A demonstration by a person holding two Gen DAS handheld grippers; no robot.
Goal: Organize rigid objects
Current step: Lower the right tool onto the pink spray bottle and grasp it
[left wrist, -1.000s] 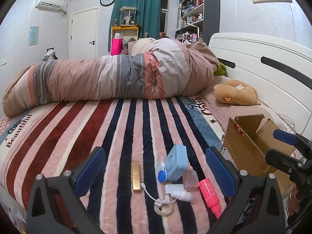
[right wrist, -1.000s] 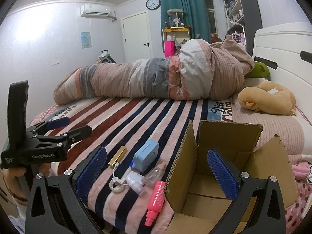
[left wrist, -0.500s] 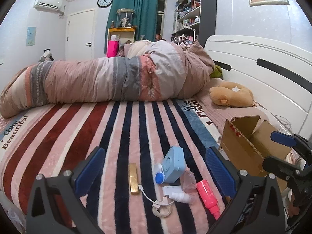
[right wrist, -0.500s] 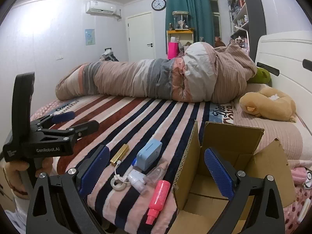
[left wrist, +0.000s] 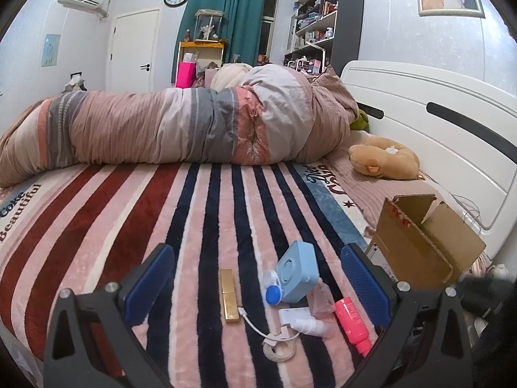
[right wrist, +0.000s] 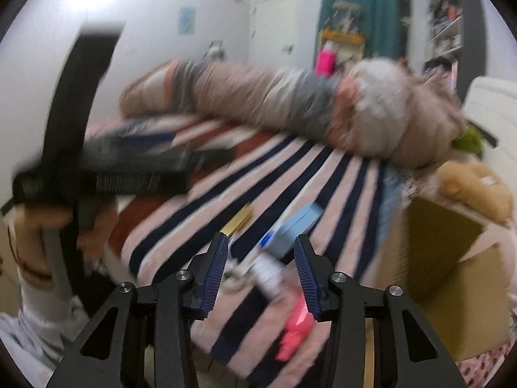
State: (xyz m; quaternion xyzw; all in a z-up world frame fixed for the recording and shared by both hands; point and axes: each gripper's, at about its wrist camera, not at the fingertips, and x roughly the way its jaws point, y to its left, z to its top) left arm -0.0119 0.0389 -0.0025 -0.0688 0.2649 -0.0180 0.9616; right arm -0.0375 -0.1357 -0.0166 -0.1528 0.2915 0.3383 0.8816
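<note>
Both claws show in these views. From the left wrist camera, the left claw [left wrist: 258,278] stands released, its blue pads [left wrist: 148,278] spread wide with nothing between them, hovering above the striped blanket [left wrist: 135,220]. A small cluster of things lies on the blanket just ahead of it: a gold bar [left wrist: 230,297] lying lengthwise, a light blue box [left wrist: 299,271] tilted on its edge, a blue and white lens case [left wrist: 273,291] touching the box, a white spray bottle [left wrist: 302,321] lying flat, a white cable [left wrist: 271,336] curled beside a ring of tape [left wrist: 278,350], a clear little bottle [left wrist: 320,300], and a pink bottle [left wrist: 350,326] lying on its side at the right of the heap. An open cardboard box [left wrist: 416,252] sits to the right of the cluster, near the white headboard [left wrist: 429,129]. A rolled duvet [left wrist: 181,129] lies across the far side of the bed, and a tan plush toy [left wrist: 384,158] rests on the pillow area.

From the right wrist camera, heavily blurred, the right claw [right wrist: 260,274] has its jaws closing, a gap still between the pads and nothing pressed by them. The white spray bottle [right wrist: 268,274] shows in the gap, on the blanket beyond. The pink bottle [right wrist: 295,333] lies below the right pad, the light blue box [right wrist: 299,226] and gold bar [right wrist: 239,223] farther off, and the cardboard box [right wrist: 446,258] stands at the right. The left claw [right wrist: 135,158] appears at the left, held by a hand [right wrist: 42,229].
</note>
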